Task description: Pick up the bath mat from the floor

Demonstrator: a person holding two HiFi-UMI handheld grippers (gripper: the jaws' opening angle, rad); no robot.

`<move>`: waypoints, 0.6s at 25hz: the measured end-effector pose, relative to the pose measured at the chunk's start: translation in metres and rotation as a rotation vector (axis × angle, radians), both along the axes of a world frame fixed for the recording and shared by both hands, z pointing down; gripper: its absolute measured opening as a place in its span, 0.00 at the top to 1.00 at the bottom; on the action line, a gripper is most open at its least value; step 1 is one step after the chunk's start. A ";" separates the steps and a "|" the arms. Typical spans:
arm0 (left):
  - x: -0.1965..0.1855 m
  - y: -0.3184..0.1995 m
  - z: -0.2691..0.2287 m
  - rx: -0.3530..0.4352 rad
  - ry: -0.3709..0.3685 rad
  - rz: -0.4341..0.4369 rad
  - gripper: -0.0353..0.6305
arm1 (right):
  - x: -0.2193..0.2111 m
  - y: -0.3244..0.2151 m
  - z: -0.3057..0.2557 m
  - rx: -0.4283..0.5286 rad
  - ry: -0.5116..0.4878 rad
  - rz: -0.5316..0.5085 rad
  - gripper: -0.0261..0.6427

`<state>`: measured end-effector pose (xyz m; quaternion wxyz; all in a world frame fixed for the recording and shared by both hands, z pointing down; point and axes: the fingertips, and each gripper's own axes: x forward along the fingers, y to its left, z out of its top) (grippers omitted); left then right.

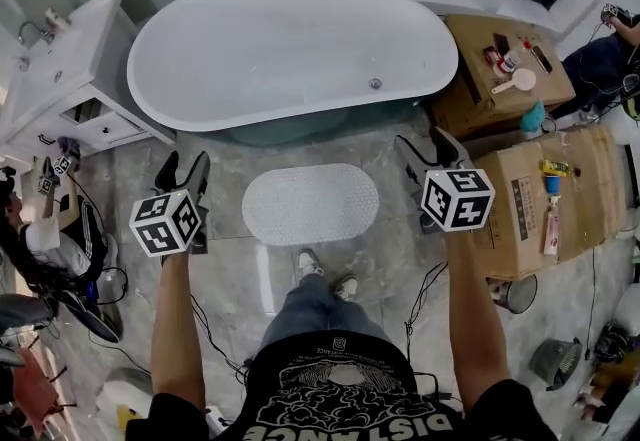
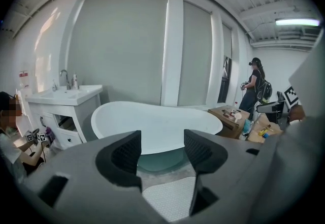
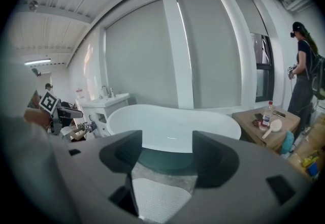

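White bath mat [image 1: 311, 204] | flat on floor [image 1: 400, 249] | long axis parallel to bathtub [image 1: 290, 54]

Bare floor [image 1: 232, 264] flanks the bath mat [image 1: 310, 203]
bathtub [image 1: 290, 54] closes the far side; cardboard boxes [image 1: 522, 191] crowd the right

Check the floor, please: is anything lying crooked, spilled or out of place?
The white oval textured bath mat lies flat and straight before the white bathtub; nothing is spilled. Only black cables trailing over the grey stone floor look untidy.
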<state>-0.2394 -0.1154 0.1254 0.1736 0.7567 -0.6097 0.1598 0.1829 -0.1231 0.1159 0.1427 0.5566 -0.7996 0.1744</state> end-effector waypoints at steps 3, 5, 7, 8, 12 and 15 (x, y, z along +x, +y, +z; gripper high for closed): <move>-0.009 -0.018 0.024 -0.034 0.019 0.007 0.54 | -0.004 -0.014 0.026 -0.047 0.014 0.008 0.50; -0.013 -0.024 0.045 -0.073 0.024 0.023 0.53 | -0.007 -0.020 0.046 -0.082 0.013 0.013 0.48; -0.014 -0.030 0.069 -0.111 0.026 0.036 0.53 | -0.008 -0.025 0.067 -0.116 0.010 0.014 0.47; -0.015 -0.033 0.081 -0.124 0.029 0.039 0.53 | -0.008 -0.028 0.079 -0.131 0.012 0.014 0.47; -0.021 -0.048 0.128 -0.168 0.039 0.050 0.51 | -0.014 -0.039 0.127 -0.192 0.018 0.023 0.47; -0.023 -0.052 0.159 -0.199 0.047 0.059 0.50 | -0.017 -0.043 0.158 -0.231 0.026 0.029 0.47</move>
